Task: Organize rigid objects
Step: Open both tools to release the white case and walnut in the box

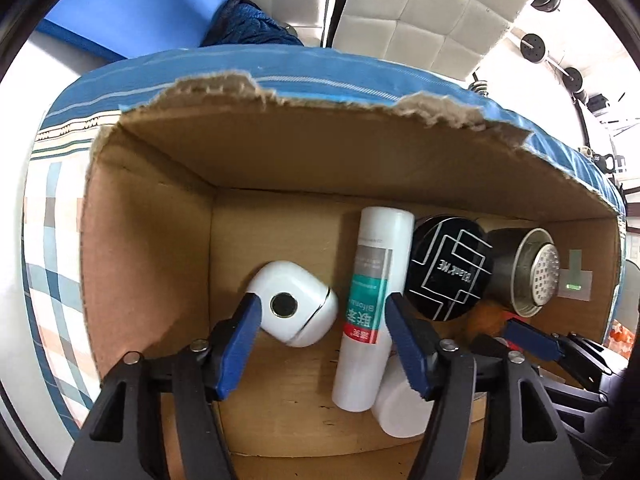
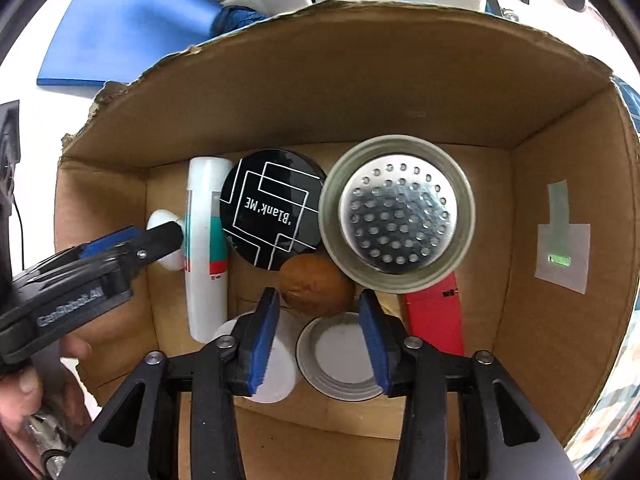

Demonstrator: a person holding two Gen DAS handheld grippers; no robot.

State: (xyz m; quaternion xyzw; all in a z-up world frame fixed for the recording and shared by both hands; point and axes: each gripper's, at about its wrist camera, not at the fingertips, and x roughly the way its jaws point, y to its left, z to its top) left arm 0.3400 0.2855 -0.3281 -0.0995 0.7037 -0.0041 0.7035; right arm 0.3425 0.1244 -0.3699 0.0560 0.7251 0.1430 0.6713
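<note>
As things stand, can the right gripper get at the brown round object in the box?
Probably yes. The right gripper stands open right above the brown round object, with nothing over it. It is a tight spot though: the metal strainer cup and the black round tin crowd its far side.

1. Cardboard box (image 2: pixel 520 92): holds everything listed.
2. Round tin (image 2: pixel 272 208): central landmark.
3. Tube (image 2: pixel 206 248): left of the tin, touching.
4. Strainer cup (image 2: pixel 396 216): right of the tin.
5. Round brown object (image 2: pixel 316 288): before the tin.

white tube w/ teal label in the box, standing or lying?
Lying. The white tube rests lengthwise on the cardboard box floor, its label facing up, beside the black round tin.
</note>
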